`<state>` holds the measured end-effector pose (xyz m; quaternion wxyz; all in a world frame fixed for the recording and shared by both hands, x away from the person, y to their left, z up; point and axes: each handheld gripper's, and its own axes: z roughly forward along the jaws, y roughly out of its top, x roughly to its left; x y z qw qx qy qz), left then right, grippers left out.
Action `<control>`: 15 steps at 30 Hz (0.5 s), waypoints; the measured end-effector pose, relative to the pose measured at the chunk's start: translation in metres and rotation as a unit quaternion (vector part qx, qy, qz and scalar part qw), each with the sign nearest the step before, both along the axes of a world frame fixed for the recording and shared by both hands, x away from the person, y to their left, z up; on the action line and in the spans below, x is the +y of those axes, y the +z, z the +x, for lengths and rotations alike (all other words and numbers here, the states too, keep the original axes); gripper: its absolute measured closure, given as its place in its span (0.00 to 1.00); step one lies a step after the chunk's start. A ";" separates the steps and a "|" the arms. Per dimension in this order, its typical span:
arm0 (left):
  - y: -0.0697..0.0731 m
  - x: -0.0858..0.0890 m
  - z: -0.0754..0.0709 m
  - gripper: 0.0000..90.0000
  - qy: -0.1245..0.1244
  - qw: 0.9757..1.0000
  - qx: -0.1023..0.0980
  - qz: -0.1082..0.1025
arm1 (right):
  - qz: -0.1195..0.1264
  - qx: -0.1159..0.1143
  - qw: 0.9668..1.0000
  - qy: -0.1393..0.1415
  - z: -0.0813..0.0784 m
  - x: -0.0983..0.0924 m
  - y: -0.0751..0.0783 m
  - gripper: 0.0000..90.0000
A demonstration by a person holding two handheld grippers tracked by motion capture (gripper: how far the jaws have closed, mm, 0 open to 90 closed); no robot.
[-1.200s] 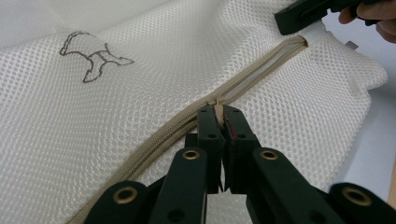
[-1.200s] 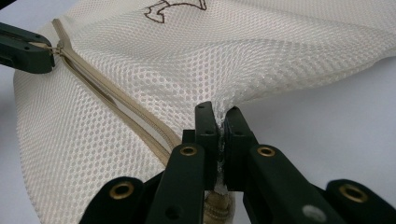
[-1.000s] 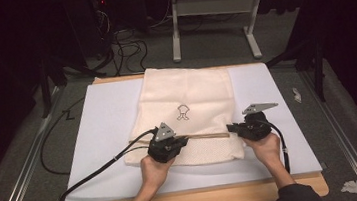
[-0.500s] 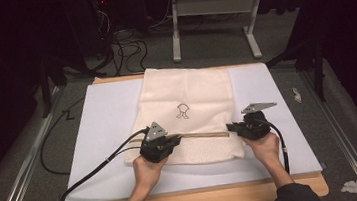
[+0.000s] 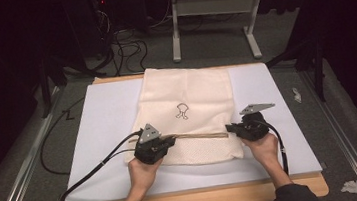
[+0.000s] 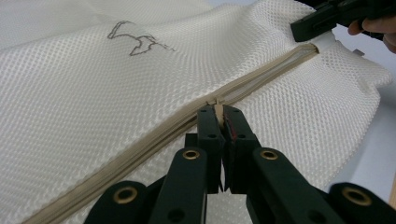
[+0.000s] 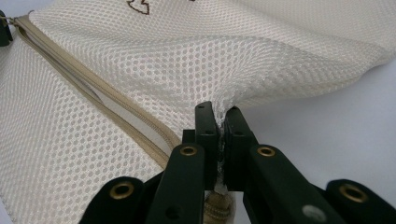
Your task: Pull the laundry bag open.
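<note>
Because the mesh laundry bag (image 5: 188, 114), flat on the white mat (image 5: 104, 128), looks light and floppy, left gripper (image 6: 218, 114) pinches the zipper pull (image 6: 217, 108), right gripper (image 7: 219, 116) pinches mesh by the zipper's end, 2 sensible holds.

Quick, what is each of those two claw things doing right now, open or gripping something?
Left gripper: shut on the zipper pull of the mesh bag.
Right gripper: shut on the mesh bag's edge by the zipper's end.

A wooden table (image 5: 192, 200) bears a white board (image 5: 103, 123) under a mesh bag (image 5: 191, 94).
</note>
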<state>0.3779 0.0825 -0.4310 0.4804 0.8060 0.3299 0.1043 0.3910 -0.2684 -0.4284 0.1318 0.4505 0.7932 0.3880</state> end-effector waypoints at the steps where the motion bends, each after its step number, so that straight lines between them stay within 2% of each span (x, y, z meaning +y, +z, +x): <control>1: 0.000 0.001 0.000 0.97 0.002 1.000 -0.001 -0.001 | 0.001 0.001 1.000 -0.001 0.000 -0.001 0.000 0.98; 4: 0.001 0.005 -0.001 0.97 0.004 1.000 -0.001 0.005 | 0.003 -0.003 1.000 0.001 -0.001 -0.001 0.001 0.98; 15: 0.002 0.013 -0.001 0.97 0.016 1.000 -0.001 -0.002 | 0.005 -0.005 1.000 -0.001 -0.001 -0.003 0.002 0.98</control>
